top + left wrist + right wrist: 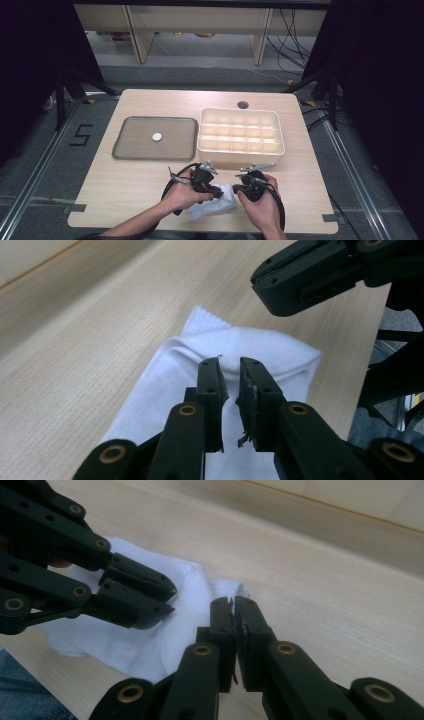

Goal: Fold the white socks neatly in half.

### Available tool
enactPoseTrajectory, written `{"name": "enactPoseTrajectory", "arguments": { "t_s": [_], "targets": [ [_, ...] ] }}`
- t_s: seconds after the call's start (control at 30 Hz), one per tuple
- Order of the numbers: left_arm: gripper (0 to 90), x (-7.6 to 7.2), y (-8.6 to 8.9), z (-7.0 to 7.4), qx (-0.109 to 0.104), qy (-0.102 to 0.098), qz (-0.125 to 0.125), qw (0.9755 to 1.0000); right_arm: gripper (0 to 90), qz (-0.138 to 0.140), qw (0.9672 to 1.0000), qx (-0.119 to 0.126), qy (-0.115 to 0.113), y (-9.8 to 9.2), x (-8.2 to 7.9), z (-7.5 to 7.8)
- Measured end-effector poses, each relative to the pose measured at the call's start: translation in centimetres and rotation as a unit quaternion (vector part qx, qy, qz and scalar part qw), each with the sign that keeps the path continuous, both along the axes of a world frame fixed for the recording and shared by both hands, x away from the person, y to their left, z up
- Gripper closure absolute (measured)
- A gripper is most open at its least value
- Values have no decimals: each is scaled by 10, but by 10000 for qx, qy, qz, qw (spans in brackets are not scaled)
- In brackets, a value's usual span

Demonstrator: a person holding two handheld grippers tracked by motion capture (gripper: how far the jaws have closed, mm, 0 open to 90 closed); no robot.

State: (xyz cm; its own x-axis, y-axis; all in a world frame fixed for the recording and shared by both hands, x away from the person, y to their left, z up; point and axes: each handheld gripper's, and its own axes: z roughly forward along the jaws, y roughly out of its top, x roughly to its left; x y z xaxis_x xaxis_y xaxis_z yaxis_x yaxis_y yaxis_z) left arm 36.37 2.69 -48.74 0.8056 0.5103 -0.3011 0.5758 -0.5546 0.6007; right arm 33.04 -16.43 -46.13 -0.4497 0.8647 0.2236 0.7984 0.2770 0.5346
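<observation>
Containers first: beige organiser box (241,131) sits at table's (150,175) far right, split into a grid of small compartments, all look bare from the high view. Left of it, just beside, a flat grey tray (131,145) w/ one small white disc (157,136) lying near its middle.

White sock (216,206) lies flat on the table at the near edge, between the two hands, well apart from box and tray.

Left gripper (230,365): in its own view the jaws stand over the sock w/ a narrow gap between them, tips at a raised fold of the fabric. Can't tell if the pads actually pinch cloth; gap looks bare at the tips. So: nearly closed, not clearly gripping.

Right gripper (234,600): jaws pressed together, only a hairline slit. Tips sit at the sock's edge, right by a small corner of fabric; whether any cloth is caught between them can't be told.

In the high view the left gripper is over the sock's left part, the right gripper touching or just beside its right end; both point inward toward each other.

Sock axis: in the left gripper view it runs lengthwise away from the jaws, ribbed cuff at the far end, folded/doubled over w/ a rounded edge at the right. In the high view the long axis lies diagonal, low-left to upper-right.
</observation>
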Motion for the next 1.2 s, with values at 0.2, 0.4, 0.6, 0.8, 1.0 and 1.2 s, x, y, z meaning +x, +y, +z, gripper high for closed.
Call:
{"name": "enactPoseTrajectory", "arguments": {
  "t_s": [0.2,0.4,0.6,0.8,1.0,1.2],
  "targets": [
    [770,0,-4,-6,40,-63,-87,9999,870,117,9999,8,17,4,-1,-8],
    [694,-2,-1,2,-140,-224,-61,9996,870,71,10000,5,3,4,-1,-9],
    [566,-10,30,29,-320,-462,121,9983,871,46,9999,81,-55,2,-2,6],
    [494,-10,82,32,-162,-410,689,9966,872,151,9996,77,-206,12,0,14],
    [476,-10,106,20,-236,-47,1088,9938,884,425,9990,79,-114,28,2,12],
    [496,-13,111,11,-327,200,1231,9917,900,610,9980,63,147,42,3,6]
  ]
}}
